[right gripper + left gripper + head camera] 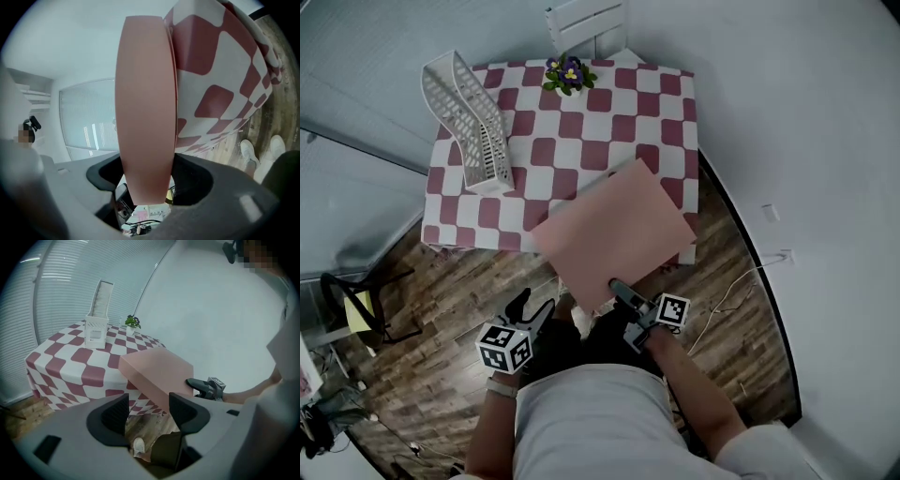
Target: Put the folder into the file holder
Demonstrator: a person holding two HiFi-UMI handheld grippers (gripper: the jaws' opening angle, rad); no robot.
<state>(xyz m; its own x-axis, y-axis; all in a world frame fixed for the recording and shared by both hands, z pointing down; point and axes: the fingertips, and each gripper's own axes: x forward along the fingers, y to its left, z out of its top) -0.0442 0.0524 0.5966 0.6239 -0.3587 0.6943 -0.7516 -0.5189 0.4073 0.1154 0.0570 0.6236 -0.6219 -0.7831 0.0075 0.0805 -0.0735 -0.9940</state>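
We have the folder (614,234) pinched in the right gripper (623,292). Its jaws are closed on the folder's near edge, and the right gripper view shows the pink sheet filling the gap between the two pads. The folder sits in the lower centre of the head view. Its far part is over the near right corner of the table (581,141), and its near part hangs out past the table's edge, above the floor. In the left gripper view it looks tilted, with the held end raised.

The file holder (473,127) stands in the upper left of the head view, on the far left part of the table and well apart from the folder. A small potted plant (570,73) stands at the top centre, to its right. From the gripped edge, then, the holder lies up and to the left, across most of the checked cloth.

The holder's long axis runs roughly top to bottom in the frame, leaning a little. The folder's long sides run from lower left to upper right, so the two are not in line, and the folder is nearer flat than on edge. As we judge it, the coming move turns on swinging the folder leftward, turning it to match the slot and standing it on edge over the open top.

The left gripper (534,307) hangs at the lower left with its jaws apart and nothing between them. It is on the holder's side of the frame, but still off the table.
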